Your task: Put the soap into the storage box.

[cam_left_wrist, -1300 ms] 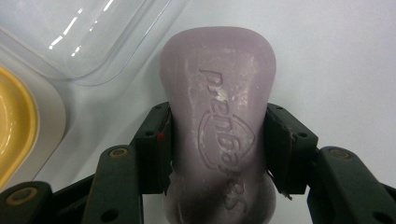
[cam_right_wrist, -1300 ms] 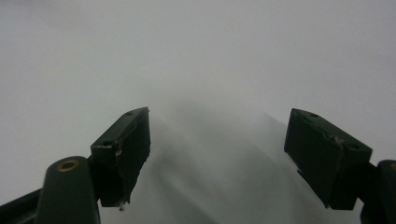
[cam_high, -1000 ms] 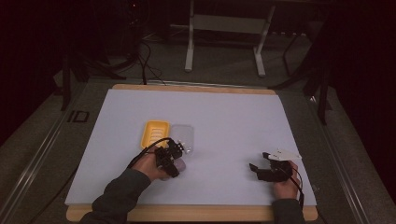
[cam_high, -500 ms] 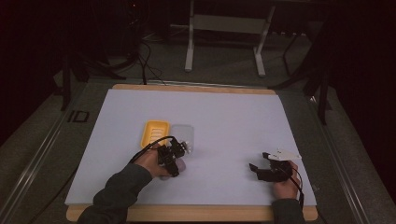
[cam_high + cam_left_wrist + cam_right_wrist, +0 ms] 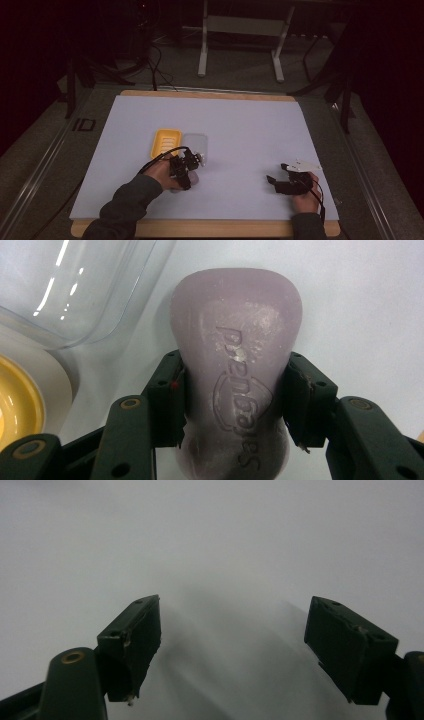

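Left gripper view: left claw [image 5: 234, 405] just closed on the lilac soap bar [image 5: 236, 355] mid-length for lifting, right claw [image 5: 232, 647] idle, wide.

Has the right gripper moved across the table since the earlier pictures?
No. In the high view the right gripper sits at the same spot near the table's front edge, jaws open over bare white surface.

Dim high view: the white table [image 5: 250, 130] is the one lit surface, its surroundings nearly black toward the picture's edges. The left gripper view is bright and sharp, with glare streaks on a clear lid [image 5: 75, 285]. The right gripper view is soft, with blurred grey shadows.
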`<state>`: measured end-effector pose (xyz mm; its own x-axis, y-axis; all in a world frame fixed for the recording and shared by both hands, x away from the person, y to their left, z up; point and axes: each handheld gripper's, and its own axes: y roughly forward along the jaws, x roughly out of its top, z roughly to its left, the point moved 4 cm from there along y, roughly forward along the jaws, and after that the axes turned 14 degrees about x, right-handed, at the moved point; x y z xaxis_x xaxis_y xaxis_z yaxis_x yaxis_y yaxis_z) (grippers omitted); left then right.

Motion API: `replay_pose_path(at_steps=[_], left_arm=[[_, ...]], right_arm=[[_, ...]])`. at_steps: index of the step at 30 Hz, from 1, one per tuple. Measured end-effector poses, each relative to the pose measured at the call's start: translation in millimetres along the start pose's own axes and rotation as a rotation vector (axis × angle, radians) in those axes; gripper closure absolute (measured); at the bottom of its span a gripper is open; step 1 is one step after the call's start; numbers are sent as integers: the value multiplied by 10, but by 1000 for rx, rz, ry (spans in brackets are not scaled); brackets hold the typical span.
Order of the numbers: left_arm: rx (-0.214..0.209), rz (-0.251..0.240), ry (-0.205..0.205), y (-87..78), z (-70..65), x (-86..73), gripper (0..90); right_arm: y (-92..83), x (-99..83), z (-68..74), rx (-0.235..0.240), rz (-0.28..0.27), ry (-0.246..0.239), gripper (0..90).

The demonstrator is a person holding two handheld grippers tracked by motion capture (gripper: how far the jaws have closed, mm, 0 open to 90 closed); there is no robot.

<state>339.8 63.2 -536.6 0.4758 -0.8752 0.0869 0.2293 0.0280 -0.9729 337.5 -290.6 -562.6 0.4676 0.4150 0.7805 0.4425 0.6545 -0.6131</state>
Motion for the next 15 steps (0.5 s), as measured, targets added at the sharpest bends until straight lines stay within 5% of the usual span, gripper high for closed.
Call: replay_pose_path(at_steps=[15], left_arm=[[16,-10,2,-69,57,-21,498]], right_arm=[[0,0,0,0,0,-1,222]])
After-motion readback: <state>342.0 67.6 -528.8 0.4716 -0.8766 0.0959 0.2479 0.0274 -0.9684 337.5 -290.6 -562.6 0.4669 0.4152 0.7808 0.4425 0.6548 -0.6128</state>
